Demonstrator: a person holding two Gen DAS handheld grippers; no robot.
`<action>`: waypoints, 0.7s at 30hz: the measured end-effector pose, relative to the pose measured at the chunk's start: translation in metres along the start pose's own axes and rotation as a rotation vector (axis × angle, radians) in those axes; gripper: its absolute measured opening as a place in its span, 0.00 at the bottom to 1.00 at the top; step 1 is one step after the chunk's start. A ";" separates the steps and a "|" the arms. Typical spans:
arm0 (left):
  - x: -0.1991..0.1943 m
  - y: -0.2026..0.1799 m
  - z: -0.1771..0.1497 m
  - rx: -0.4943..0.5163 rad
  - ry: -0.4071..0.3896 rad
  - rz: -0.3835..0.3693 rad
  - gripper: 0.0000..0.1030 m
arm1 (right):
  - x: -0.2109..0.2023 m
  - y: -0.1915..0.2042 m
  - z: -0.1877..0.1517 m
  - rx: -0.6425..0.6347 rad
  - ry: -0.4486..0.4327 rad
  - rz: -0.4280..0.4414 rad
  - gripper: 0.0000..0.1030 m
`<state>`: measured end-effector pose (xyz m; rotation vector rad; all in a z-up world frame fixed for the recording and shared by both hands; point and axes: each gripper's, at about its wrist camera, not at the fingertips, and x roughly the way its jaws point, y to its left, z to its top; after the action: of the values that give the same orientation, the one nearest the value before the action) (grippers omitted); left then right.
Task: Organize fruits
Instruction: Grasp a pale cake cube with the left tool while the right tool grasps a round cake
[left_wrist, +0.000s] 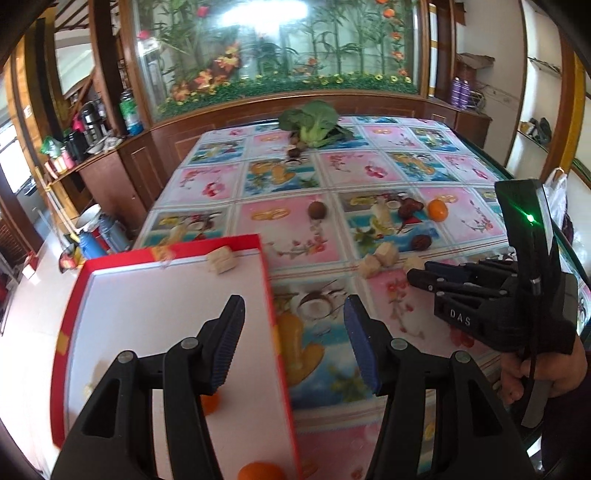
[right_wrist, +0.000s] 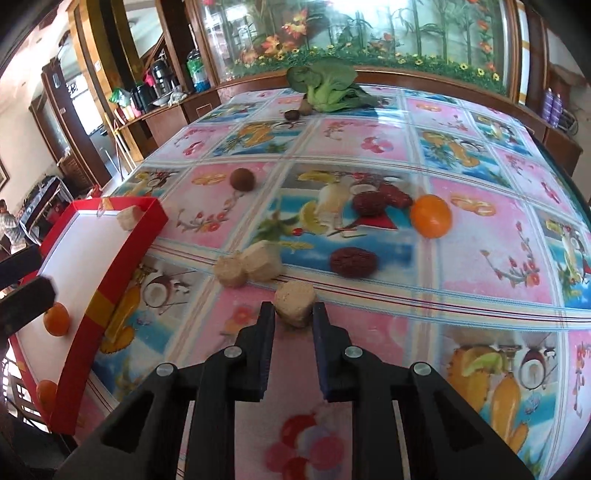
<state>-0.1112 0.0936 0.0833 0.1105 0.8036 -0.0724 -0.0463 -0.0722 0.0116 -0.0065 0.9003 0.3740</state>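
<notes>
The right gripper (right_wrist: 293, 314) pinches a beige banana chunk (right_wrist: 295, 302) between its fingertips, low over the fruit-print tablecloth (right_wrist: 480, 266). The red tray (right_wrist: 110, 291) lies well to the left, where the left gripper (left_wrist: 293, 339) hangs spread wide and empty over its rim

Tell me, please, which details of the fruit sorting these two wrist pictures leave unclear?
- Left wrist view: an orange in the red box is mostly hidden behind the left gripper finger; another orange is cut by the bottom edge.
- Right wrist view: whether the right gripper already pinches the beige chunk or only brackets it.
- Small dark items beside the leafy greens: too small to identify.
</notes>
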 end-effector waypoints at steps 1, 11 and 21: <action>0.009 -0.004 0.006 0.009 0.004 -0.021 0.56 | -0.001 -0.004 0.000 0.001 0.001 -0.002 0.18; 0.070 -0.053 0.037 0.124 0.073 -0.173 0.56 | -0.017 -0.039 -0.010 0.023 -0.010 -0.017 0.18; 0.120 -0.077 0.045 0.199 0.177 -0.233 0.39 | -0.016 -0.045 -0.009 0.039 -0.010 0.018 0.19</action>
<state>-0.0040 0.0090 0.0223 0.2131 0.9826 -0.3670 -0.0478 -0.1207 0.0120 0.0393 0.8978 0.3727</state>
